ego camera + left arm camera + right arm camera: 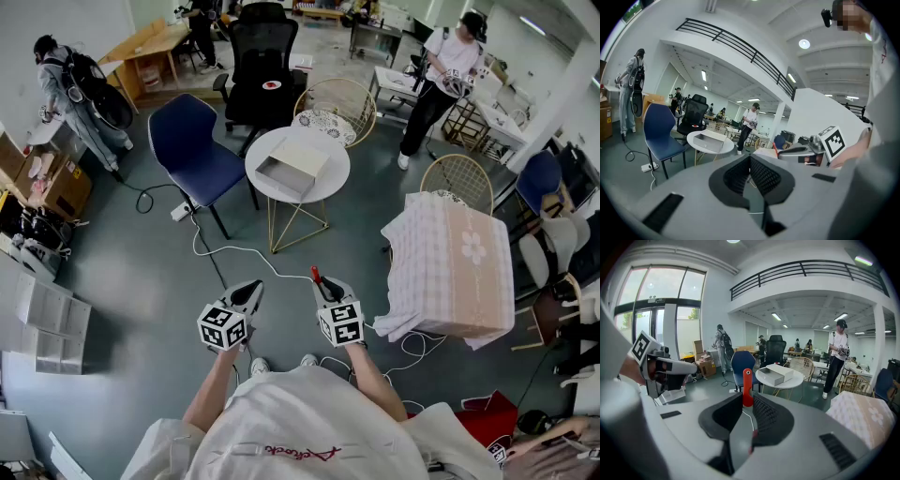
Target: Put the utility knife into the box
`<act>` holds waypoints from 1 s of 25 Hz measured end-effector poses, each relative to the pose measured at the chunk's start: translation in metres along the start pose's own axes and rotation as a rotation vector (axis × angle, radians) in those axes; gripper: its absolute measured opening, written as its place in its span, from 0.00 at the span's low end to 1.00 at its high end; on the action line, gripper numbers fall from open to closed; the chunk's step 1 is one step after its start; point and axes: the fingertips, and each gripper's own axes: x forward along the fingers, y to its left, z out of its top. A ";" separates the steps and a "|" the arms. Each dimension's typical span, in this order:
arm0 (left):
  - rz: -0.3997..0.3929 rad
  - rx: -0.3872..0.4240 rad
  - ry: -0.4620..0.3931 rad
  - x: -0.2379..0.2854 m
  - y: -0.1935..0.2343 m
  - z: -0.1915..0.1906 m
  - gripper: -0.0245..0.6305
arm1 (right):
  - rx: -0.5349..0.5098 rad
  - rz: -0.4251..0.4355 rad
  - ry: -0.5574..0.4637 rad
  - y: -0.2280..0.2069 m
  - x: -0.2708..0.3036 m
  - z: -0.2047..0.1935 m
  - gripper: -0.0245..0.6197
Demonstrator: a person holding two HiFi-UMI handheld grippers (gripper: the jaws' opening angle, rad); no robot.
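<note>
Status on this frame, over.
Left claw shut, empty. Right claw clamped on red utility knife. Box on round table ahead, not reached. White cable on floor between.

A round white table (267, 150) on thin gold legs stands far off on the grey floor (141, 281), and only a pale box (293, 169) lies on it. On the floor to its left, a white cable (197, 246) runs from a power strip (181, 212) toward the near side.
</note>
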 end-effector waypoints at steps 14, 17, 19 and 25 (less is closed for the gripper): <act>0.018 0.011 0.007 0.027 -0.013 0.001 0.05 | 0.029 0.034 0.004 -0.022 -0.001 -0.007 0.16; 0.020 0.015 0.003 0.039 -0.016 0.003 0.05 | 0.025 0.051 -0.012 -0.031 0.000 -0.005 0.16; 0.020 0.017 -0.002 0.047 -0.019 0.004 0.05 | 0.022 0.063 -0.023 -0.037 0.001 -0.004 0.16; 0.040 0.043 -0.023 0.073 -0.029 0.013 0.05 | 0.008 0.103 -0.058 -0.061 0.000 0.003 0.16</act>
